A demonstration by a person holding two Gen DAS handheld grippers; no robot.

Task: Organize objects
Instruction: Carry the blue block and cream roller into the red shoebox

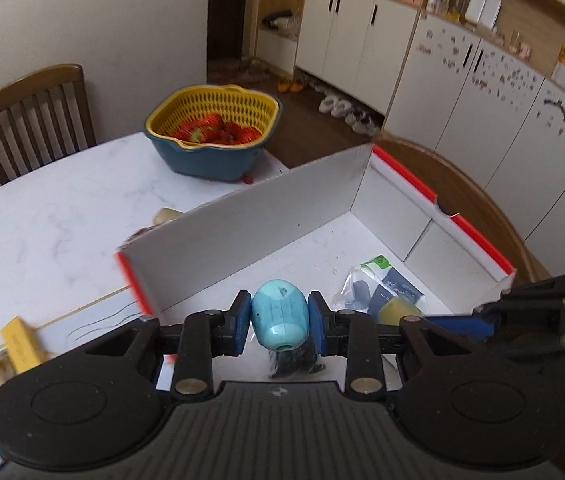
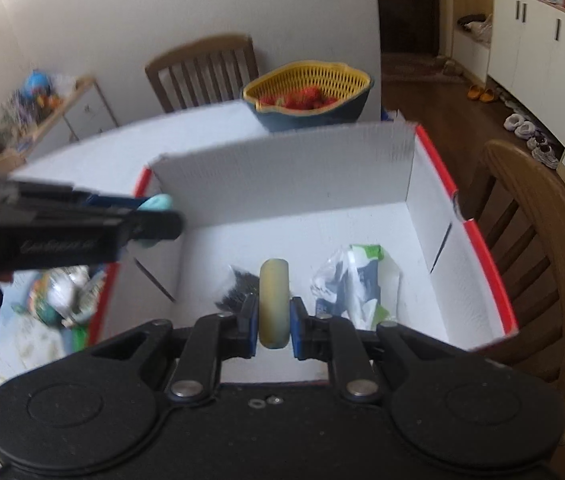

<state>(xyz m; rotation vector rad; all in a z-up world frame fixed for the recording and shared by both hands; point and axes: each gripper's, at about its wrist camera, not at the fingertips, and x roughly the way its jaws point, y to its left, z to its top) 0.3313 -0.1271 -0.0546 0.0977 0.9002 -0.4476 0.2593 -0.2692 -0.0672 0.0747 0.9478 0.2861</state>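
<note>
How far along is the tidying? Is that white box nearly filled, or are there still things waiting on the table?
Partly done. The white box already holds a plastic packet and a dark bristly item. In hand: the left gripper grips a turquoise barrel-shaped object, the right gripper a pale yellow disc, both over the box. Left: a yellow block and packets outside it.

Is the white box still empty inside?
No, the white box already holds a plastic packet and a small dark item on its floor.
</note>
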